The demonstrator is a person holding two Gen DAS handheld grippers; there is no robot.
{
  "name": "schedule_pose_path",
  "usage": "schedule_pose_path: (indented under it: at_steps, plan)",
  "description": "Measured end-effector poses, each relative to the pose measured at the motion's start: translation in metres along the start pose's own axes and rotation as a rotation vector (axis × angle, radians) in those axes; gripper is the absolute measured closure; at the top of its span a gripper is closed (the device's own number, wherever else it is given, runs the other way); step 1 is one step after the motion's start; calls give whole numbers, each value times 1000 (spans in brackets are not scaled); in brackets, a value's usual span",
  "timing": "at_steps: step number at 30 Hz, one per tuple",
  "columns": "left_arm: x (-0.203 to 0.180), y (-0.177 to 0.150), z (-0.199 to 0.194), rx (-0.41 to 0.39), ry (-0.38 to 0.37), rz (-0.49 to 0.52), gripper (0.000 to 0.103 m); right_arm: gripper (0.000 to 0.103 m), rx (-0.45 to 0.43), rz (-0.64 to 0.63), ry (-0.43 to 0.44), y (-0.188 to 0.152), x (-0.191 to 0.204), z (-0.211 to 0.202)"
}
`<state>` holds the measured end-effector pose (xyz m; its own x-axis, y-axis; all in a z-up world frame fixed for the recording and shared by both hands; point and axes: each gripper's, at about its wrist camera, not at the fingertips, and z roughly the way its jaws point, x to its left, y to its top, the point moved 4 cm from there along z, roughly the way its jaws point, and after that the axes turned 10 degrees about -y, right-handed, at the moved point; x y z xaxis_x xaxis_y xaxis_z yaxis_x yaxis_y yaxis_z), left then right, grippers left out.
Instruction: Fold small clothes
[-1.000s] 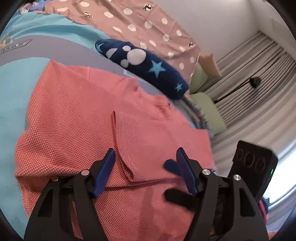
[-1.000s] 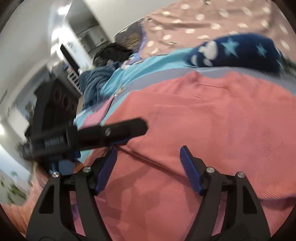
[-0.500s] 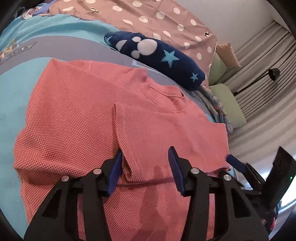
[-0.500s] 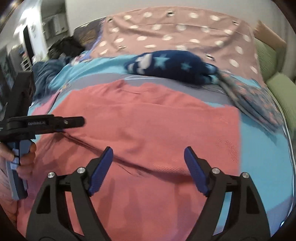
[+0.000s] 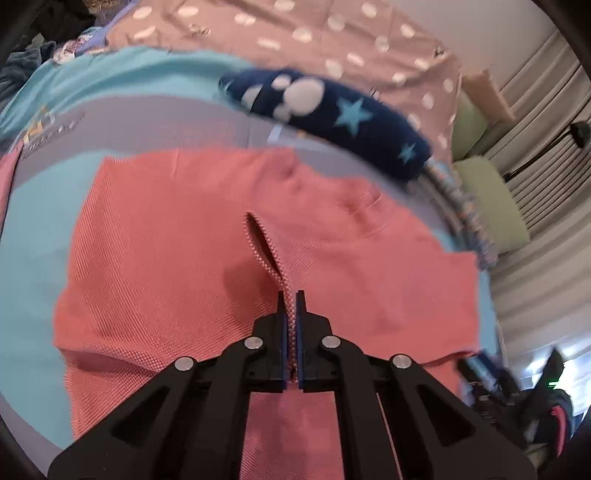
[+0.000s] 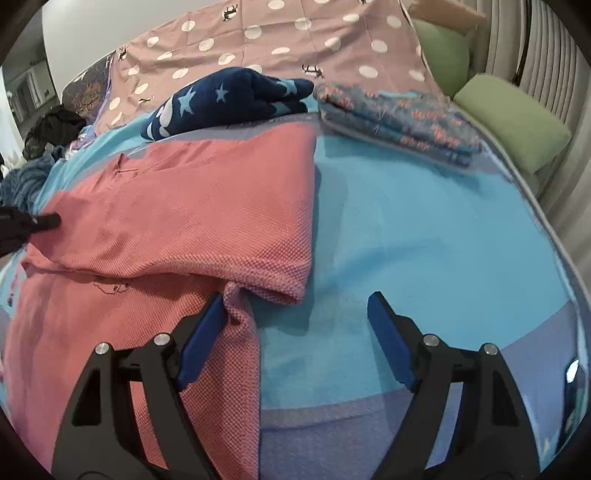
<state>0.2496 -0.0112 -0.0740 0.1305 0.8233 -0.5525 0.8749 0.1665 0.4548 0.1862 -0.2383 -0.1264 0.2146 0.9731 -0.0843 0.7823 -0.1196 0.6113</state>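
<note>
1. Right now my left gripper has its fingers pressed together, pinching a raised fold of the pink shirt; the shirt lies spread on the blue bedspread.
2. My right gripper is spread wide at the shirt's right edge; its left finger touches bunched fabric.
3. Beyond, toward the bed's far edge, lies a navy star-print bundle; just beside it, a folded floral cloth.

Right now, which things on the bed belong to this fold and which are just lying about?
In the job:
- pink shirt
- left gripper, shut on a shirt fold
- right gripper, open at the shirt's edge

Lying about:
- navy star-print bundle
- folded floral cloth
- green cushions
- polka-dot cover
</note>
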Motion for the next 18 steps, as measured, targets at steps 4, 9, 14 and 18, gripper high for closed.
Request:
schedule_pose_path:
  at_steps: [4,9,14,18]
  plan:
    - [-21,15,-30,-64,-51,39,100,22,4,19,8,-1,4,0]
    - [-27,34,-69,-167,-44,90,100,17,12,48,-74,1,-2,6]
    - [24,38,-85,-242,140,84,100,14,16,68,-93,0,-5,7]
    - [71,23,-61,-159,110,-4,100,14,16,51,-107,0,-2,8]
